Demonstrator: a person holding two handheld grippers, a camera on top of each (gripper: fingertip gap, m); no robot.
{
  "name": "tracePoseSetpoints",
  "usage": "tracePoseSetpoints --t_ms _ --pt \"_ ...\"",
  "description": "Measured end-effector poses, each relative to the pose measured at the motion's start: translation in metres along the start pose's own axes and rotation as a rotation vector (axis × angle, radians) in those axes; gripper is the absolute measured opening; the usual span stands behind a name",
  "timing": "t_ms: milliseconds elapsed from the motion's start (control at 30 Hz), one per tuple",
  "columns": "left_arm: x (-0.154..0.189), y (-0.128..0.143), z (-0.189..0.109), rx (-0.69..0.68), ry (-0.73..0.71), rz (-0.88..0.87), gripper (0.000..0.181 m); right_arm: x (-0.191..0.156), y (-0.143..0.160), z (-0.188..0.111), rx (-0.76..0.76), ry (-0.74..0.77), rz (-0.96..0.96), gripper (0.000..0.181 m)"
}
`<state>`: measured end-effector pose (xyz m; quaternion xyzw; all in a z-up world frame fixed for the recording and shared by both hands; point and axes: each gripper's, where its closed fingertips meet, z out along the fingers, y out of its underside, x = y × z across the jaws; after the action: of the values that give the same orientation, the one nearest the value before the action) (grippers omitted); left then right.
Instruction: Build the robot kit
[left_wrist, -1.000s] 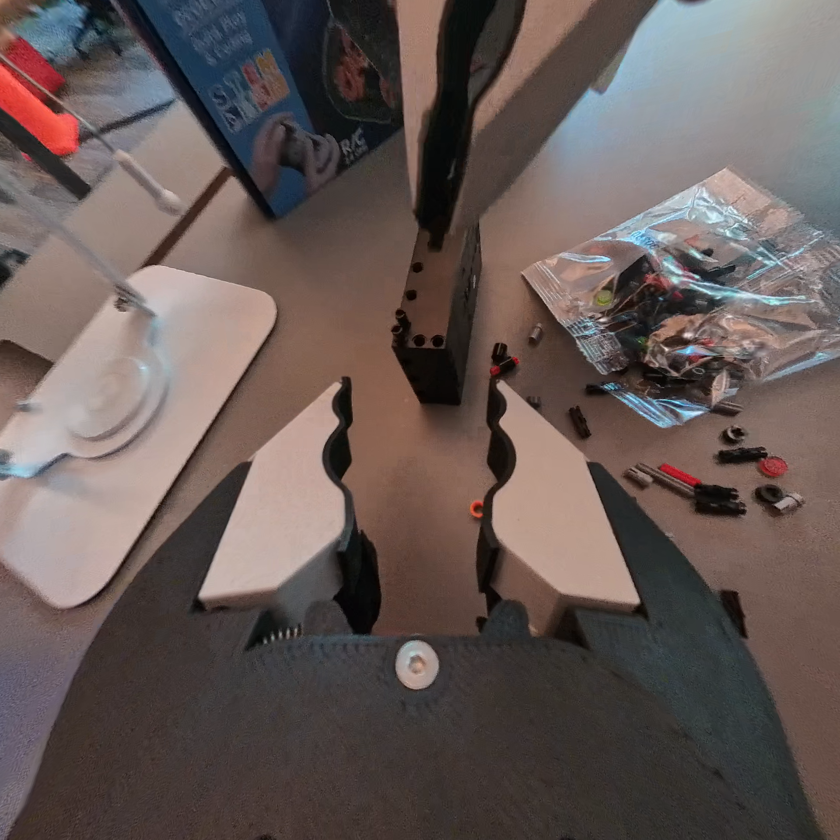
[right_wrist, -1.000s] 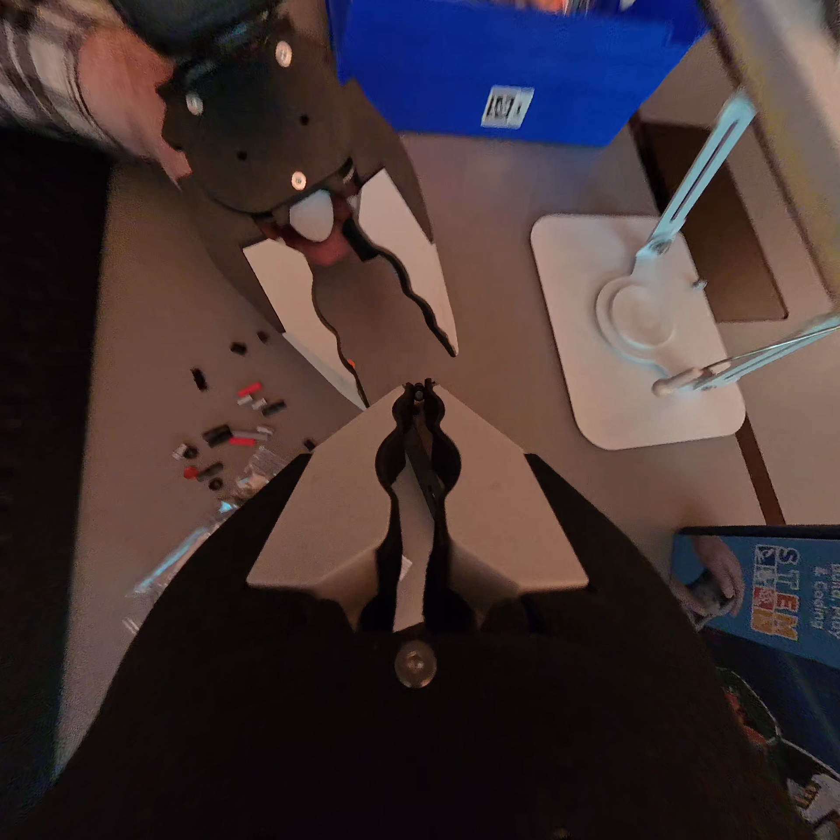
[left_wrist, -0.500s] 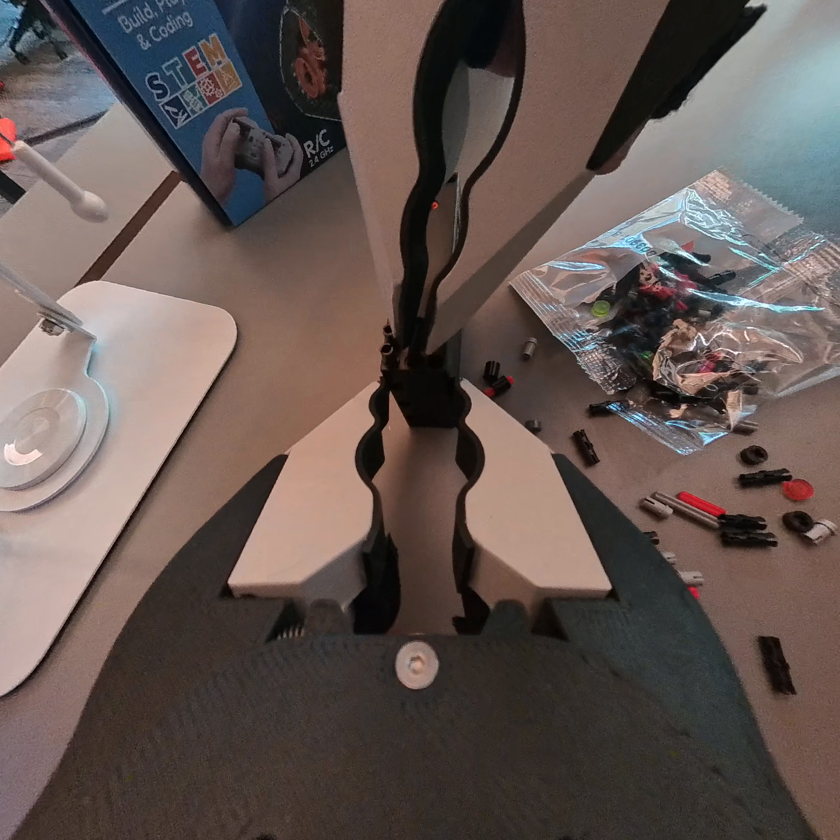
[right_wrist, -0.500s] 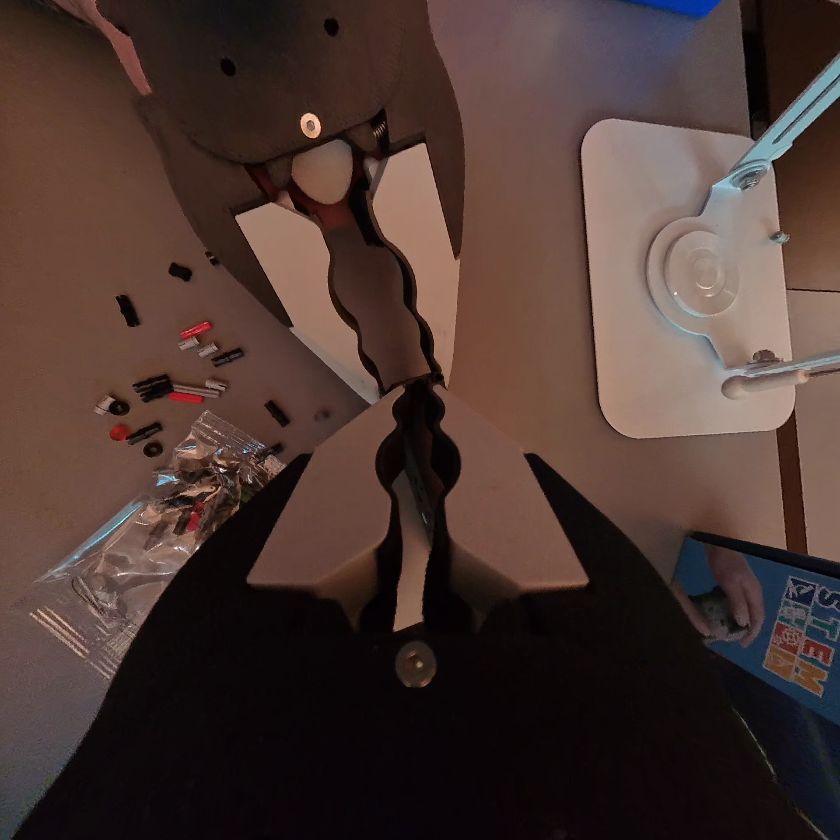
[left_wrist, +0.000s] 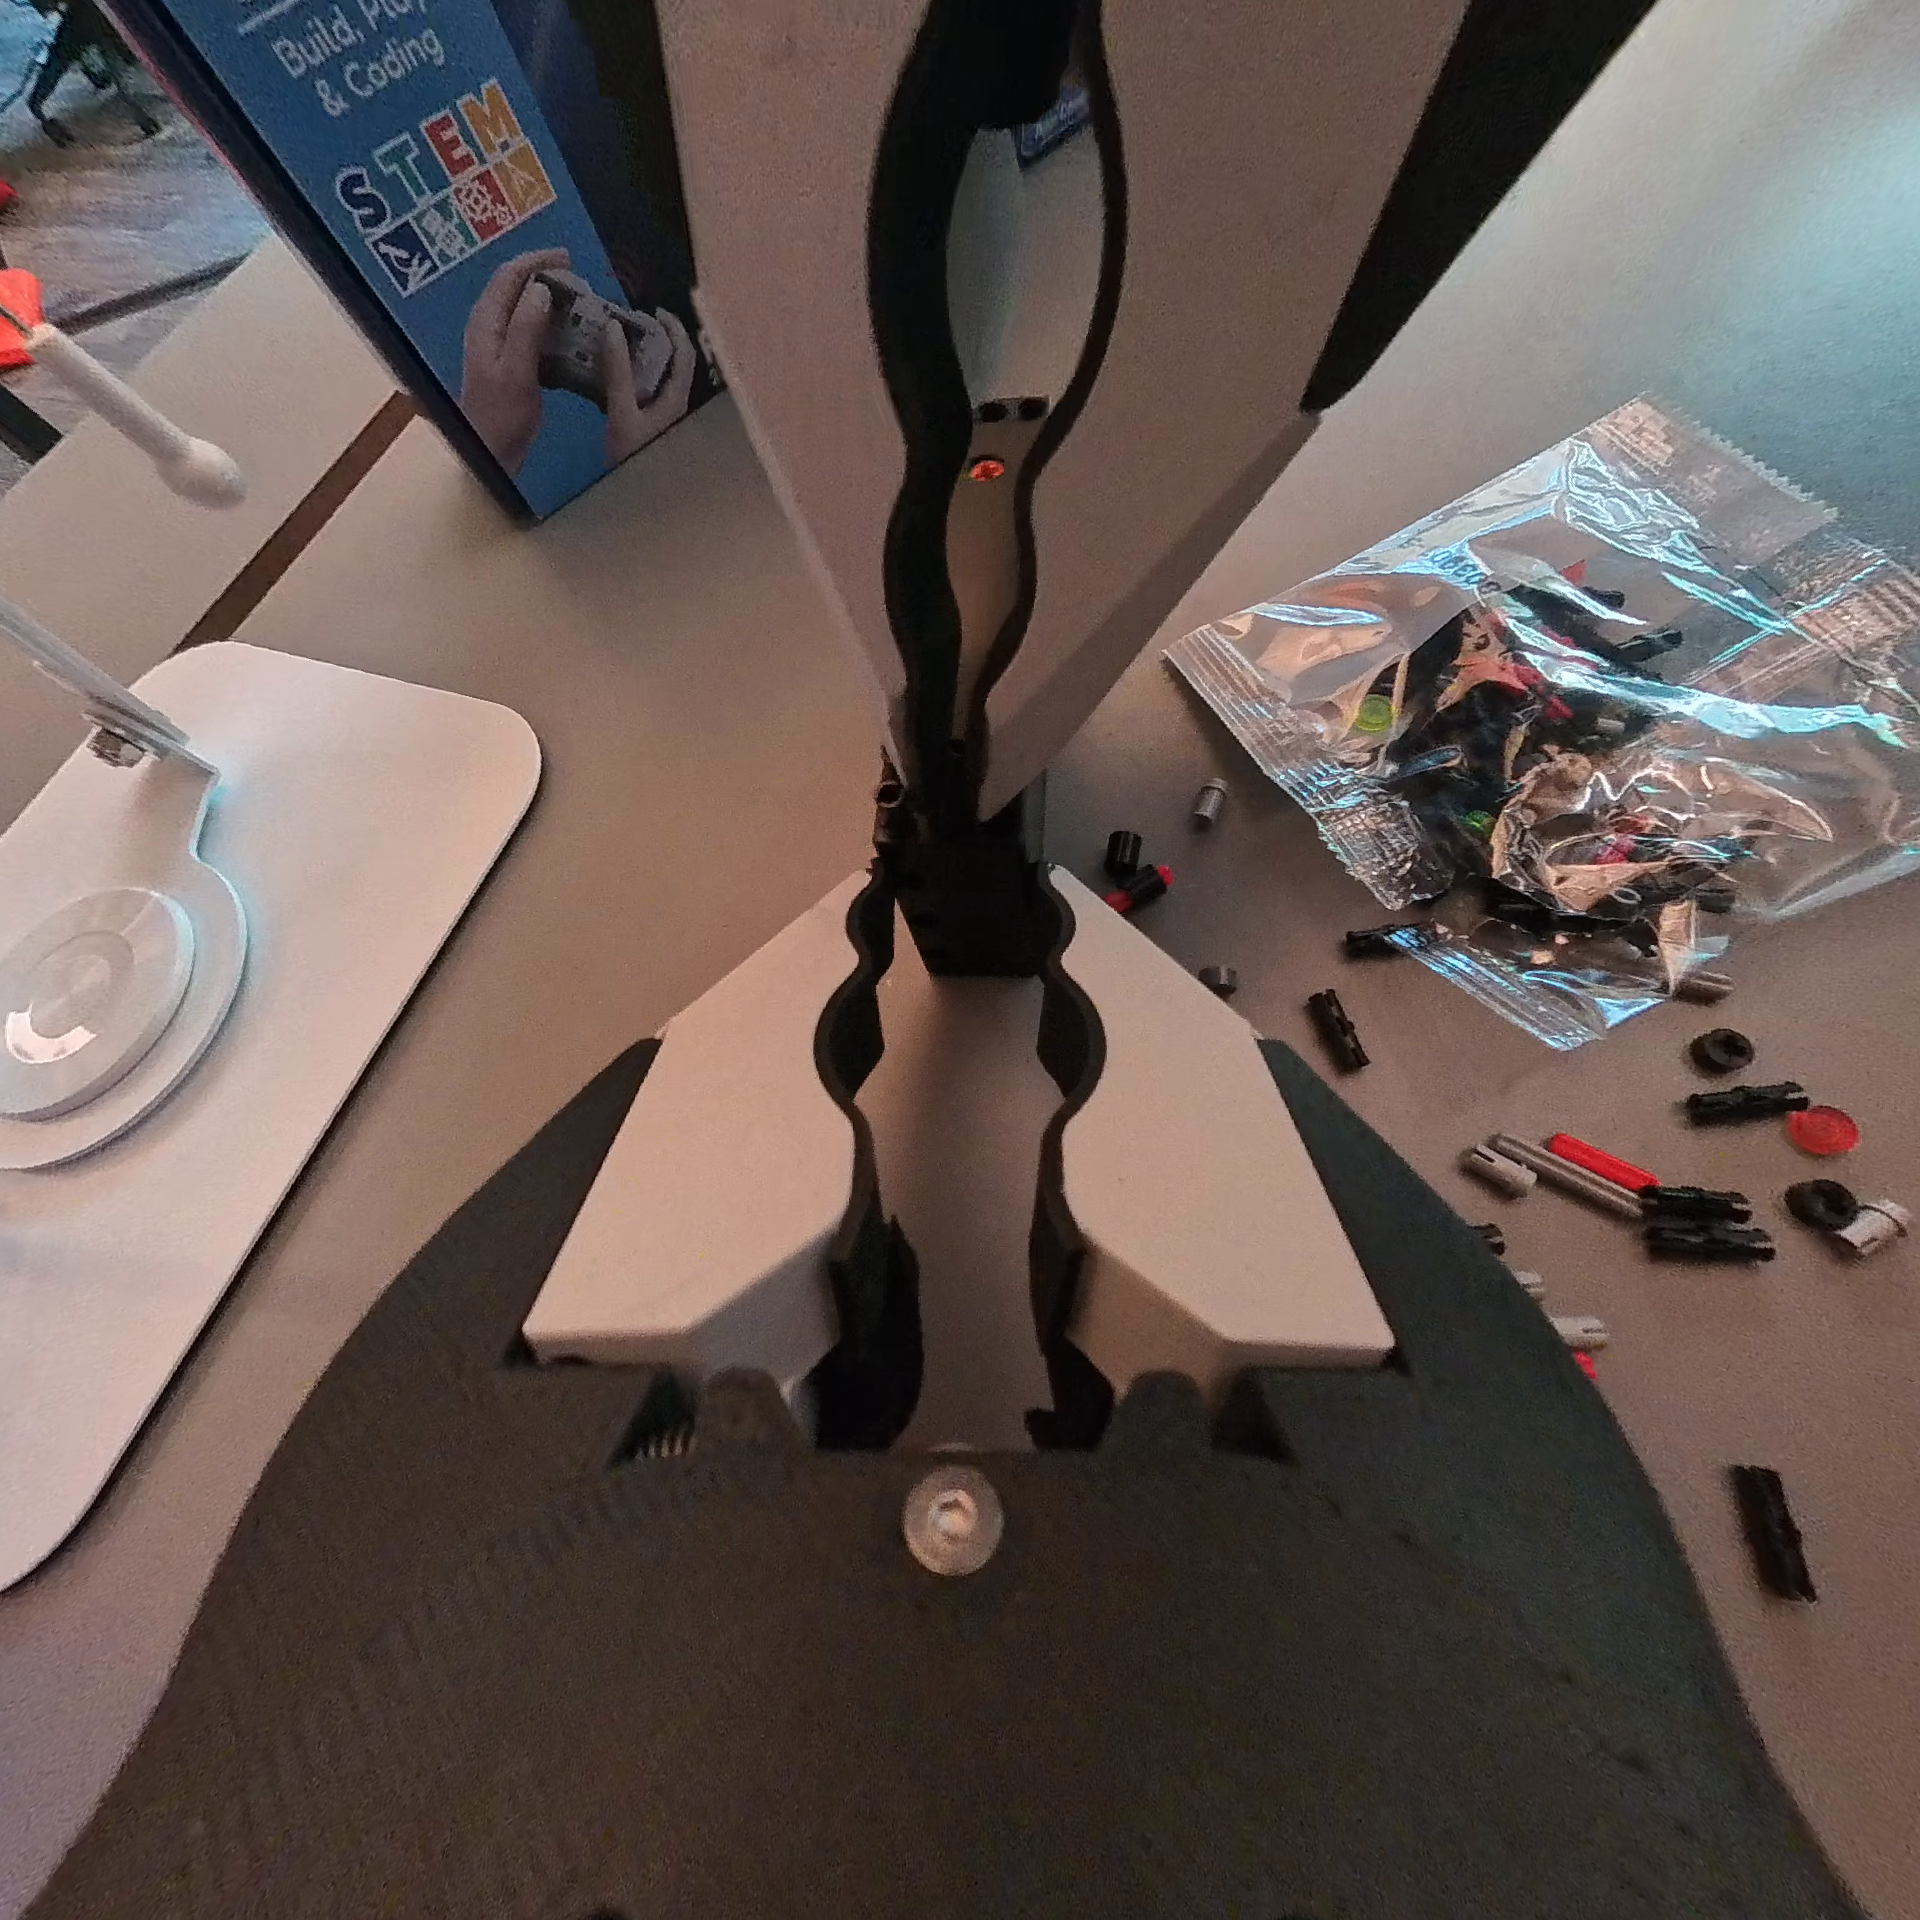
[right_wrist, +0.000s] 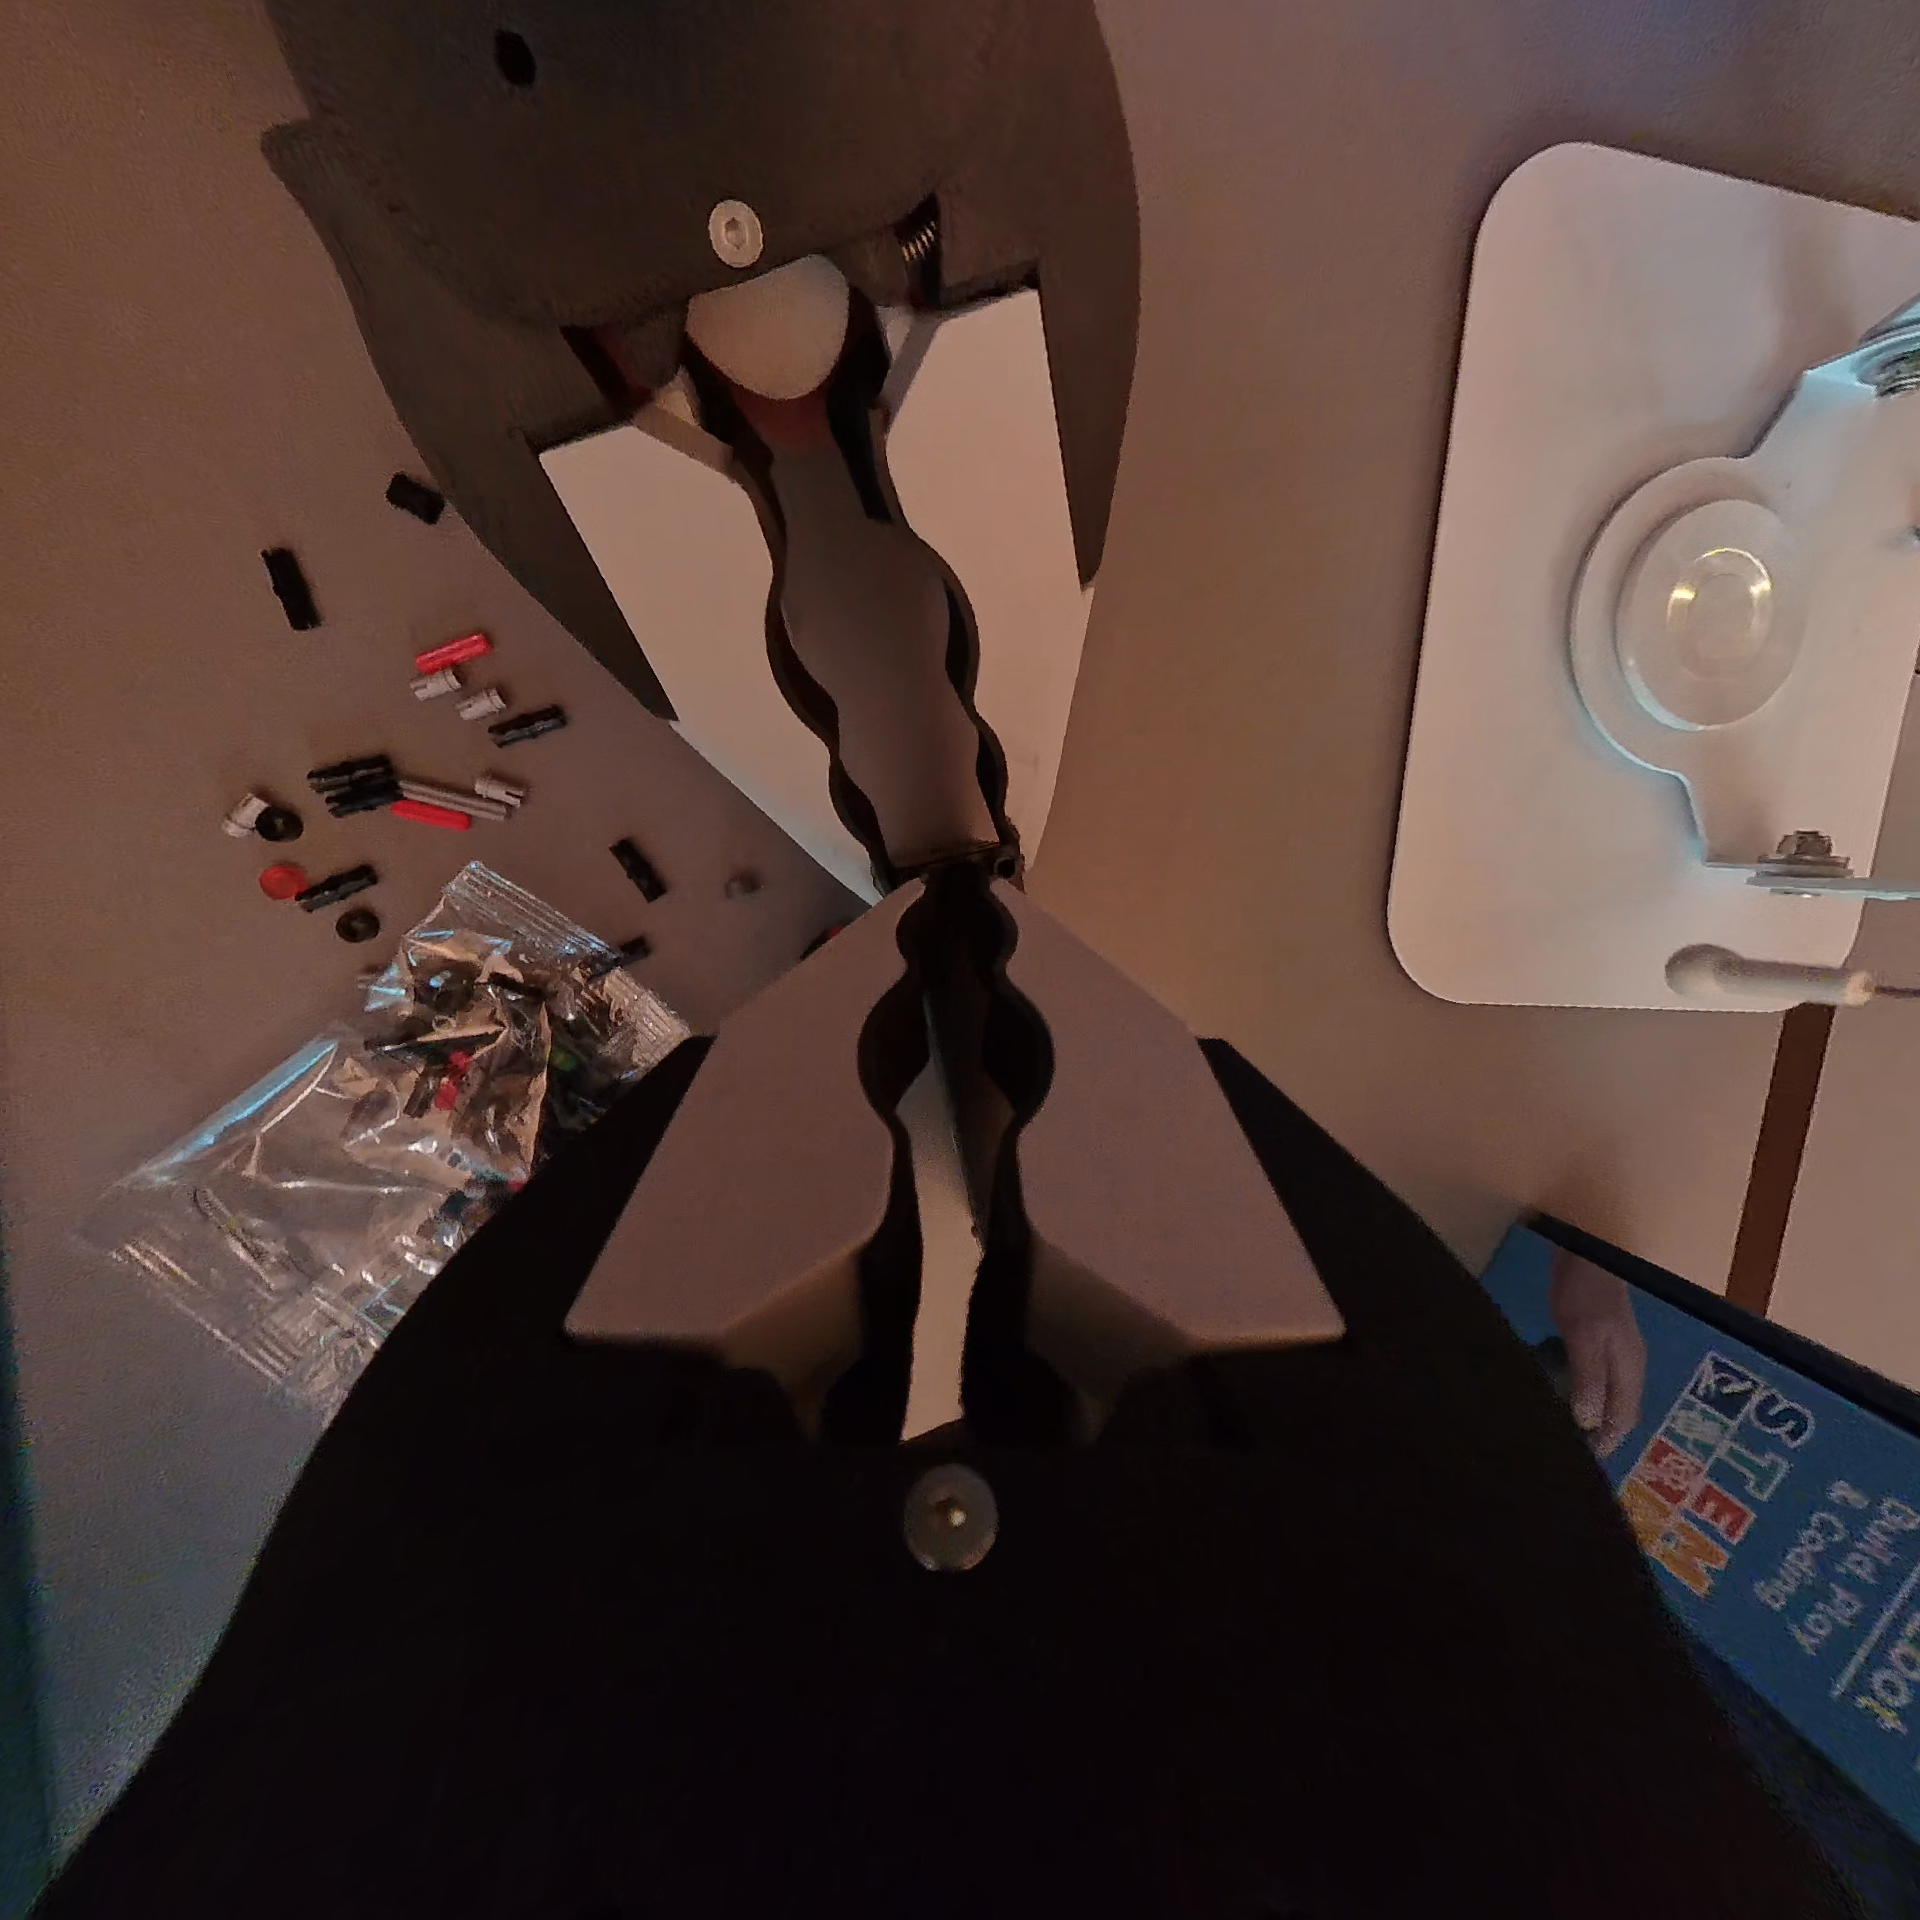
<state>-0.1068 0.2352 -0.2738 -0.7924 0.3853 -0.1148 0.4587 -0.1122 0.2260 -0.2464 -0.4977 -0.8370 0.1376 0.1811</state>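
Note:
A black block with round holes (left_wrist: 971, 920) stands upright on the grey table (left_wrist: 644, 582). My left gripper (left_wrist: 961, 894) is low over the table and closed on the block's lower end, one fingertip on each side. My right gripper (left_wrist: 940, 779) comes down from above and is shut on the block's upper part. In the right wrist view my right gripper (right_wrist: 956, 894) pinches the block (right_wrist: 951, 857) edge-on. There the left gripper (right_wrist: 948, 847) meets it tip to tip. Most of the block is hidden by the fingers.
A clear bag of small parts (left_wrist: 1558, 748) lies to the right, with loose black, red and grey pins (left_wrist: 1600, 1174) in front of it. A white stand base (left_wrist: 260, 935) lies to the left. A blue box (left_wrist: 468, 239) stands behind. Less than 4 cm separates the two grippers' tips.
My left gripper moved forward to the block and closed from wide open onto its lower end. The right gripper came lower over the block and kept its grip.

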Motion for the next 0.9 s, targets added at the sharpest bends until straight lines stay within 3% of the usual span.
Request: tracePoseSetpoints --t_ms 533,733,900 --pt "0.0005 0.0003 0.0006 0.006 0.033 -0.035 0.023 0.0002 0.0018 0.0019 -0.229 -0.108 -0.272 0.000" --pt "0.0004 0.0002 0.0007 0.006 0.035 -0.037 0.023 0.0003 0.0017 0.0026 -0.263 -0.137 -0.321 0.001" --pt "-0.0024 0.0013 0.0001 0.012 0.031 -0.050 0.023 0.0015 -0.0006 0.0025 -0.178 -0.061 -0.280 0.004"
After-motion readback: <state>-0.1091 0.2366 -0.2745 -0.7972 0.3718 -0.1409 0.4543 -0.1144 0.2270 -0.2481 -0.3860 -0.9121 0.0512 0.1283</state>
